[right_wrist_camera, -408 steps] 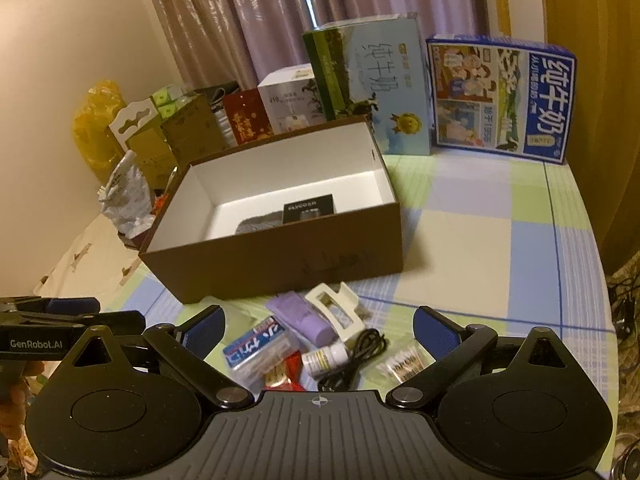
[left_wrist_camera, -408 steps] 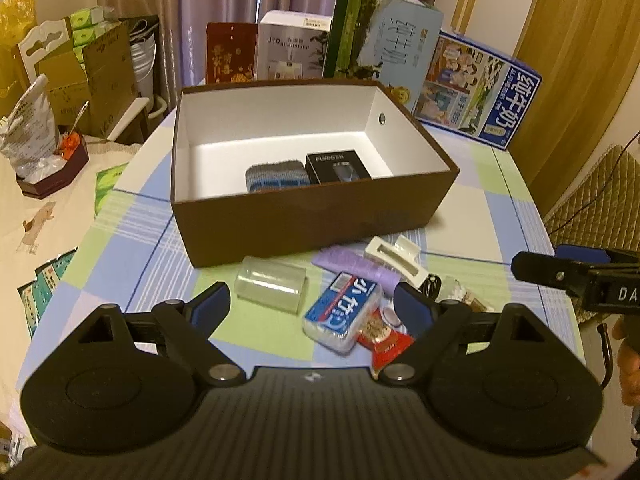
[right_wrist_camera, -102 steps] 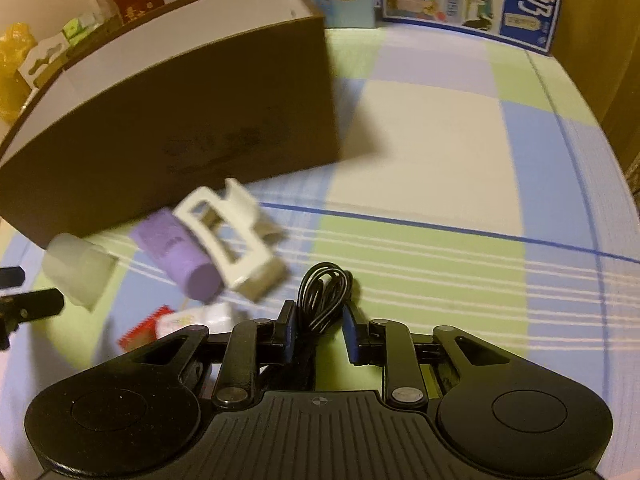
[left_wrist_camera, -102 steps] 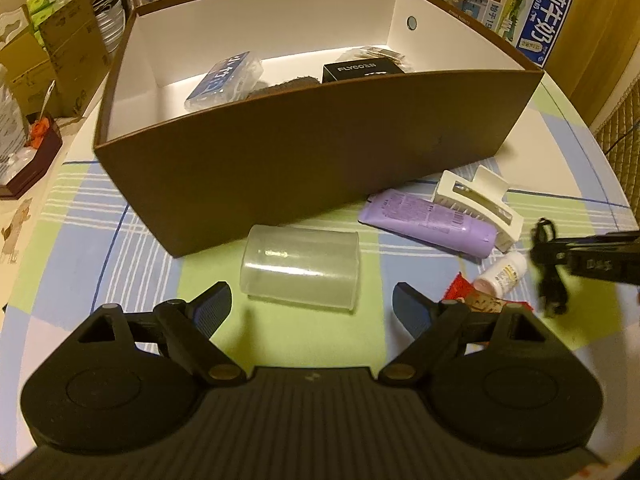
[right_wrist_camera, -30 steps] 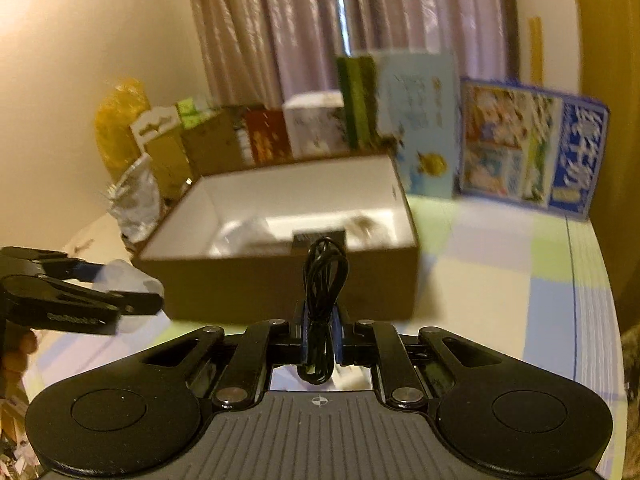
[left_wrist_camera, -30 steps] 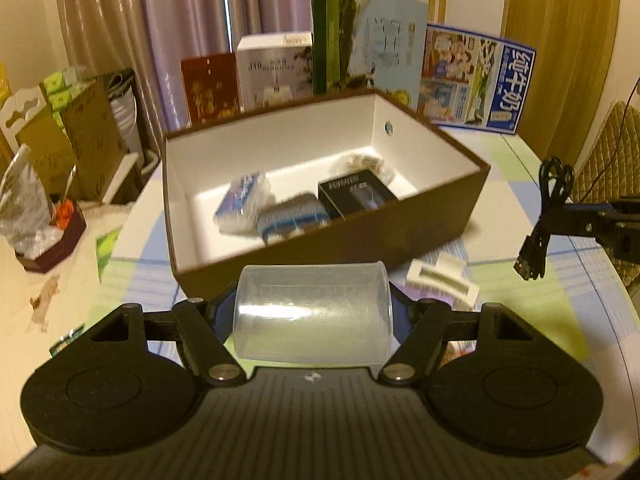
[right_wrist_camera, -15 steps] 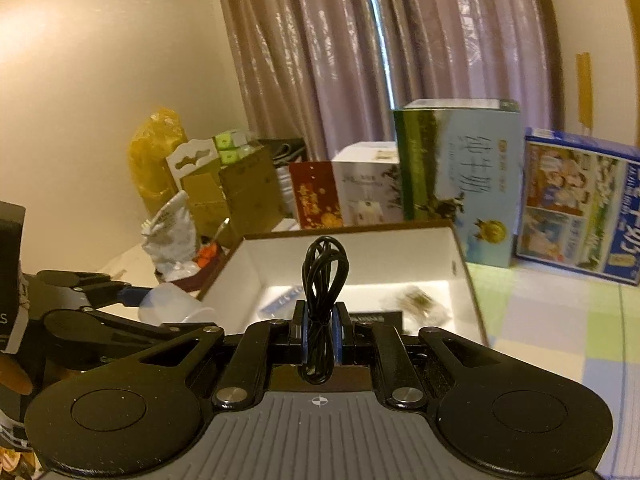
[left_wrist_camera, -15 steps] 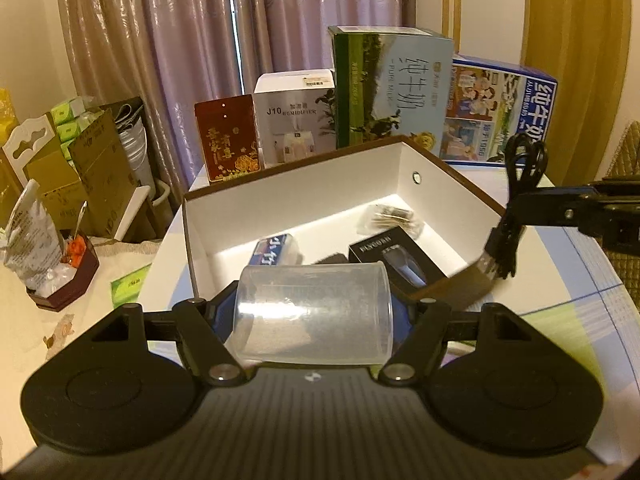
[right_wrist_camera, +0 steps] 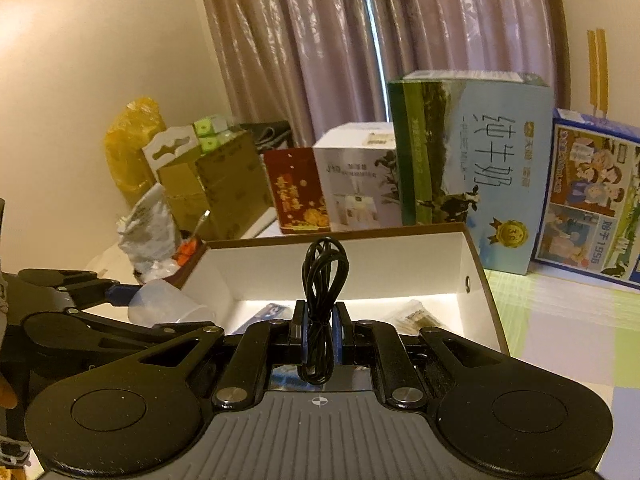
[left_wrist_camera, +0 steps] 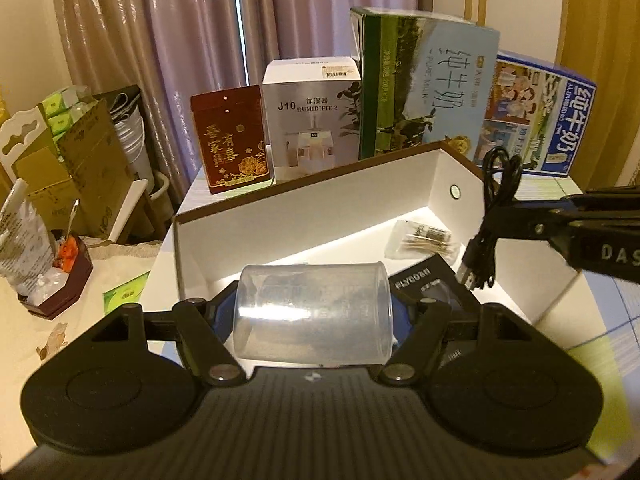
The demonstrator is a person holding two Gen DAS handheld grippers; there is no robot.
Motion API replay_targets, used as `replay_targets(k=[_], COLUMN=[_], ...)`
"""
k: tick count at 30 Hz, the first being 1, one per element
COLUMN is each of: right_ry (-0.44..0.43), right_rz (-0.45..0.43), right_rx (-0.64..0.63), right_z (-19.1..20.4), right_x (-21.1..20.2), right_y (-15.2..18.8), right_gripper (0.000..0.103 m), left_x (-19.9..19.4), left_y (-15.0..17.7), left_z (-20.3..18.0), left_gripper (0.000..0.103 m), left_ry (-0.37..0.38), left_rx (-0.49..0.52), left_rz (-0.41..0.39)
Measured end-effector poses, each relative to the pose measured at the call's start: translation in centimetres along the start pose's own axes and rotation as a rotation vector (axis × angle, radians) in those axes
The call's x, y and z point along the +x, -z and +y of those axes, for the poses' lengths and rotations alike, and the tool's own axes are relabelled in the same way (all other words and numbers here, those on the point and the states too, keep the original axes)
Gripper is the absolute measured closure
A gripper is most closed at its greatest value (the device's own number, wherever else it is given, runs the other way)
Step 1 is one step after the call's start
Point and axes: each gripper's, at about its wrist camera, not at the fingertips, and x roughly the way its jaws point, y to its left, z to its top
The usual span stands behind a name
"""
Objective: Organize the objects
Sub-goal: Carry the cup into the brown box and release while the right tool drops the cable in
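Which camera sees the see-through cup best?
The left wrist view: the clear plastic cup lies sideways, filling the left gripper. The right wrist view shows only its mouth end, behind the left gripper's arms.

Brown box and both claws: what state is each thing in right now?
Brown box: open, partly filled.
Left claw: shut on clear cup.
Clear cup: held sideways above the box.
Right claw: shut on black cable.
Black cable: bundled, held above the box.
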Motion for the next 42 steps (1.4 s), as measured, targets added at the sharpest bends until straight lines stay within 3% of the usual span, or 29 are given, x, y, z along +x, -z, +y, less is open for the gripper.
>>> replay_targets(k=[17, 25, 36, 39, 42], right_ry=[0.059, 0.056, 0.091, 0.101, 0.108], right_rz=[0.100, 0.154, 0.209, 0.222, 0.231], right_rx=[0.083, 0.188, 0.179, 0.169, 0.158], right_z=[-4.9, -7.4, -8.5, -8.5, -8.4], right_x=[9.7, 11.5, 11.0, 10.7, 10.6], right_y=[-1.4, -1.3, -0.2, 0.1, 0.3], right_gripper=[0.094, 0.094, 0.091, 0.086, 0.066], left_x=[10.1, 12.4, 13.7, 13.8, 13.7], left_y=[-2.9, -3.1, -3.2, -3.4, -3.6], left_z=[-0.7, -1.5, -2.3, -2.5, -2.5], left_gripper=[0.034, 0.034, 0.034, 0.034, 0.023], left_ry=[0.011, 0.021, 0.030, 0.033, 0.037], left_rx=[0.033, 0.040, 0.054, 0.056, 0.063], left_rz=[0.091, 0.120, 0.129, 0.120, 0.111])
